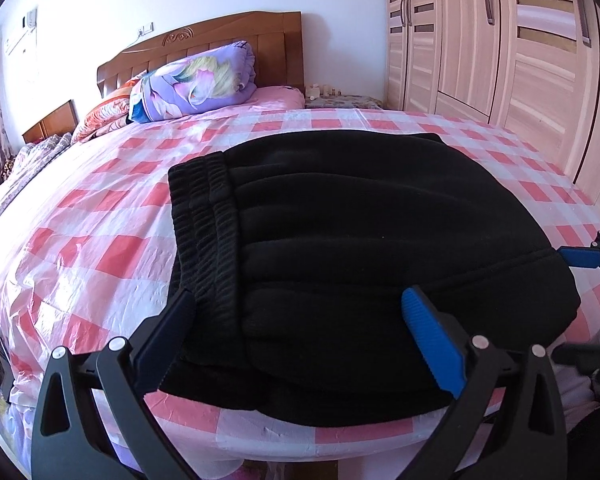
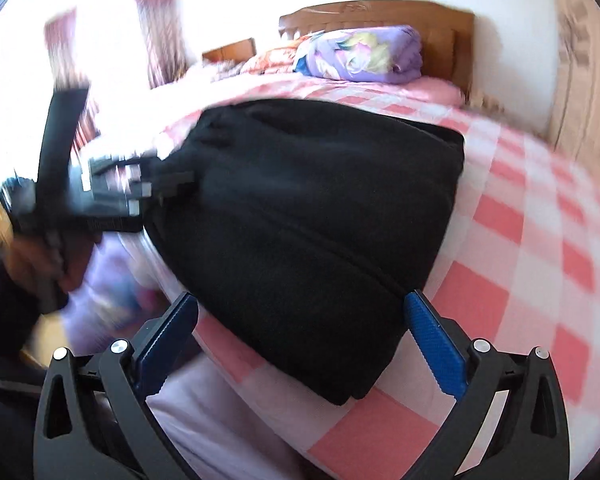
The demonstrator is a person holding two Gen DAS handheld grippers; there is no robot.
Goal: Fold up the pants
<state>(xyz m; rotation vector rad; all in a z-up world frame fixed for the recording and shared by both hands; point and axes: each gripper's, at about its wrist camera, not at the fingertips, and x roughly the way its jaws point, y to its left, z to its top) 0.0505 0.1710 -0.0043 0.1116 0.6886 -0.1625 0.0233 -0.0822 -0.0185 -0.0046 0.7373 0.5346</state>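
The folded black pants [image 1: 360, 260] lie square on the checked bed cover [image 1: 100, 200], near edge at 6 o'clock, so the left gripper [image 1: 300, 320] and right gripper [image 2: 300, 320], fingers spread and empty, straddle it.

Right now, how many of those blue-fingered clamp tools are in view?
2: the left gripper at the black pants' near edge by the waistband, the right gripper at the folded end. Both open.

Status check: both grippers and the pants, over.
Left gripper open, jaws straddling the near edge of the pants. Right gripper open, empty. Pants folded on the bed. Nothing in the way.
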